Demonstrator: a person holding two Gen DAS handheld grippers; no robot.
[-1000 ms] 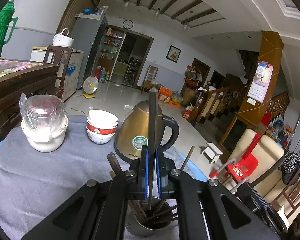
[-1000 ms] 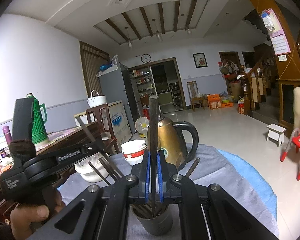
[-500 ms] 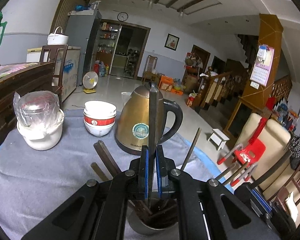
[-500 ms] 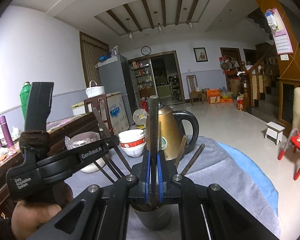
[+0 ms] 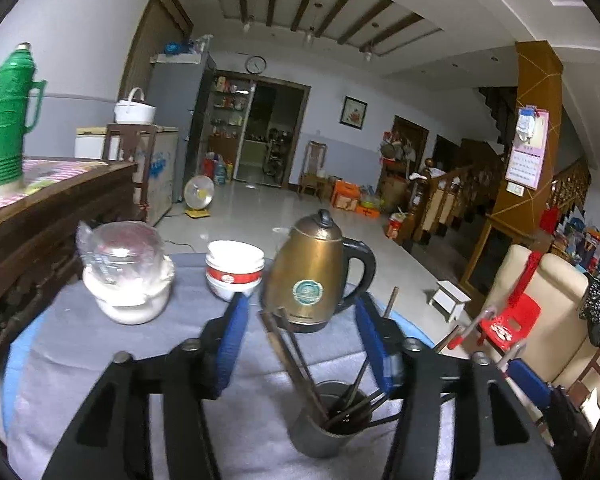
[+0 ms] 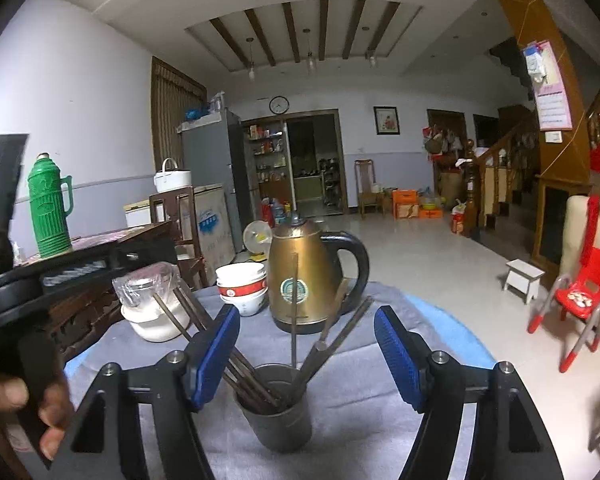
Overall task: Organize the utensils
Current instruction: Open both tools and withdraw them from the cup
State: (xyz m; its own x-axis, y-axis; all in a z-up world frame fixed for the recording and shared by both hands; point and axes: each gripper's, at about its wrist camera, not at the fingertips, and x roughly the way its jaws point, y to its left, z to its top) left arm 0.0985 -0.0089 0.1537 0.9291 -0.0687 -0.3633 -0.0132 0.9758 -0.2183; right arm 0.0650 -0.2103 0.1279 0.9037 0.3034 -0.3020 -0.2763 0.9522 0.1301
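Both sets of jaws have just been opening and now stand apart, gripping nothing. Between and below the jaws of the right gripper (image 6: 306,350) stands a metal cup (image 6: 276,412) on the grey-clothed counter (image 6: 380,400), with dark chopsticks (image 6: 244,364) leaning out of it. In the left gripper's (image 5: 302,346) view the cup (image 5: 328,420) sits nearer the right-side jaw. Beyond the jaws stand a brass kettle (image 6: 304,276), stacked bowls (image 6: 242,286) and a covered white pot (image 6: 152,308).

Left gripper (image 5: 300,344) and right gripper (image 6: 302,350): jaws have just been opening, nothing between them. Hand (image 6: 24,408) grips left handle.
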